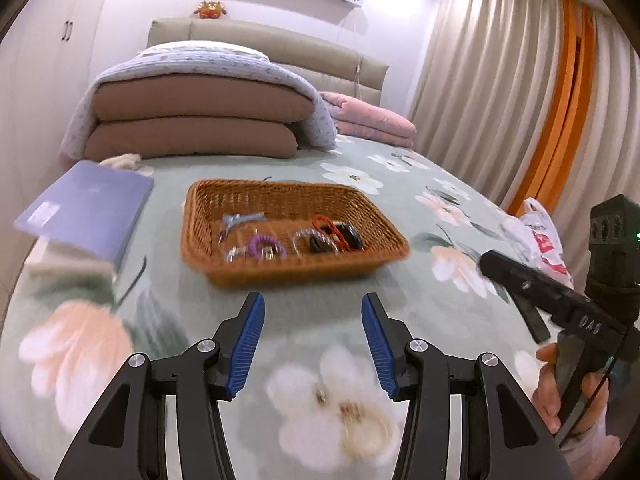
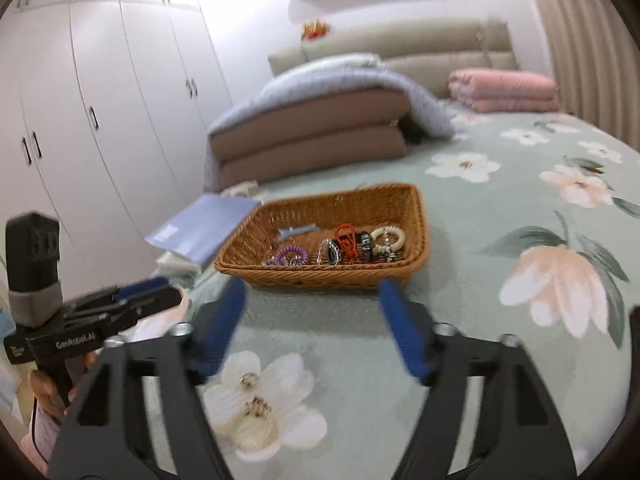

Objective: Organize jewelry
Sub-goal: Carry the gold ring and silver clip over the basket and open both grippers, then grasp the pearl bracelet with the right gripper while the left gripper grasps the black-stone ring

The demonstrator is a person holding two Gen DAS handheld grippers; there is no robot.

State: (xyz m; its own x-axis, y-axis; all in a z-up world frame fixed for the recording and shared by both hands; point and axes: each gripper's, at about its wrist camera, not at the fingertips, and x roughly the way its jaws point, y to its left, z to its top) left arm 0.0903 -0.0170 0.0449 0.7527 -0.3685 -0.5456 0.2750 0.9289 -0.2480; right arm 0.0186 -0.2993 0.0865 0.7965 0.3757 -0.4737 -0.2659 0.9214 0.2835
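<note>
A brown wicker basket (image 1: 304, 276) sits on the flowered bedspread ahead of both grippers. In it lie a purple coil tie (image 1: 264, 245), a blue hair clip (image 1: 240, 220), a red cord (image 1: 332, 228) and dark and clear bracelets. The right wrist view also shows a cream coil bracelet (image 2: 388, 238) in the basket (image 2: 320, 200). Small rings (image 2: 250, 380) and a thin hoop (image 2: 254, 434) lie on a white flower near the bed's front. My left gripper (image 1: 313, 304) is open and empty above those pieces (image 1: 352, 408). My right gripper (image 2: 312, 292) is open and empty too, short of the basket.
A purple notebook (image 1: 88, 208) lies left of the basket on a pale box. Folded brown quilts (image 1: 192, 120) and a pink blanket (image 1: 372, 120) are stacked at the headboard. A plastic bag (image 1: 544, 240) sits at the bed's right edge. White wardrobes (image 2: 100, 120) line the left.
</note>
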